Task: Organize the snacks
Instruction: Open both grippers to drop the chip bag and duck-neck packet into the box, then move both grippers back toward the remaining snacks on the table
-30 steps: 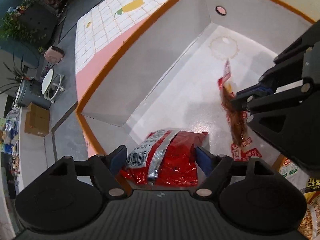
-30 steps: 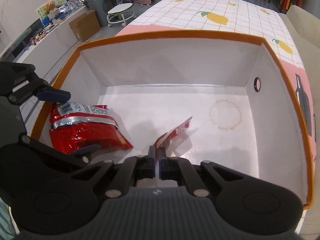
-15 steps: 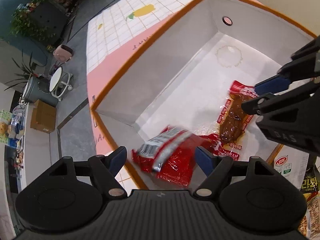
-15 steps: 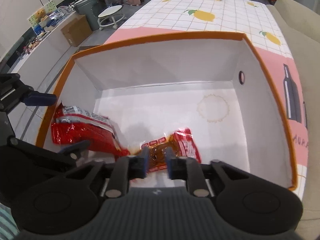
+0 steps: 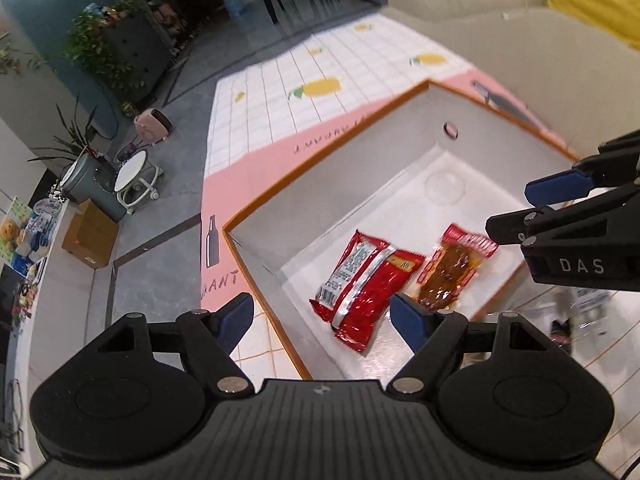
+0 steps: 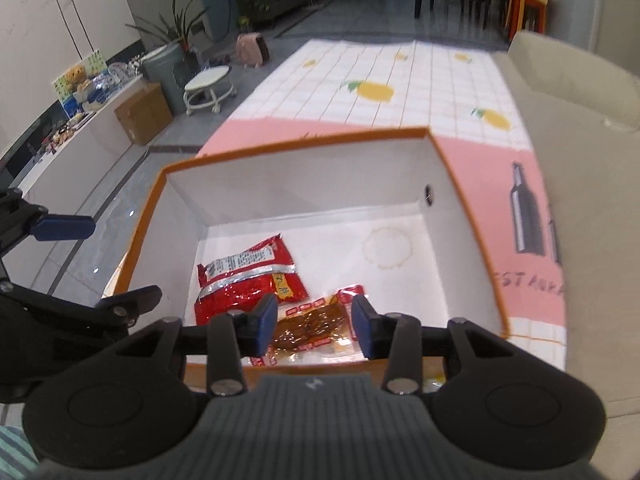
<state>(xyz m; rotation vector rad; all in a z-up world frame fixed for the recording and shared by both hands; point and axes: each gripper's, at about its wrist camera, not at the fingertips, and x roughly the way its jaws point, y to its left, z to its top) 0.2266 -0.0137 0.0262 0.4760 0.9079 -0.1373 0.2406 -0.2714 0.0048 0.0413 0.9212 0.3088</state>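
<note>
A white box with an orange rim (image 5: 256,216) (image 6: 280,144) stands on the patterned cloth. A red foil snack bag (image 5: 366,280) (image 6: 248,276) lies flat on its floor. Beside it lies a clear packet of brown snack with red ends (image 5: 452,270) (image 6: 316,326). My left gripper (image 5: 322,318) is open and empty, held above the box's near corner. My right gripper (image 6: 315,320) is open and empty, above the brown packet; it also shows at the right of the left wrist view (image 5: 560,196).
The cloth (image 6: 400,80) has a white grid with lemons and a pink band. A beige sofa (image 6: 580,120) runs along the right. More packets (image 5: 580,312) lie blurred outside the box's near side. A stool (image 6: 208,88) and cardboard carton (image 6: 144,118) stand on the floor.
My right gripper opened and let go of the brown packet, which now lies flat in the box. Both grippers have risen and pulled back from the box.
</note>
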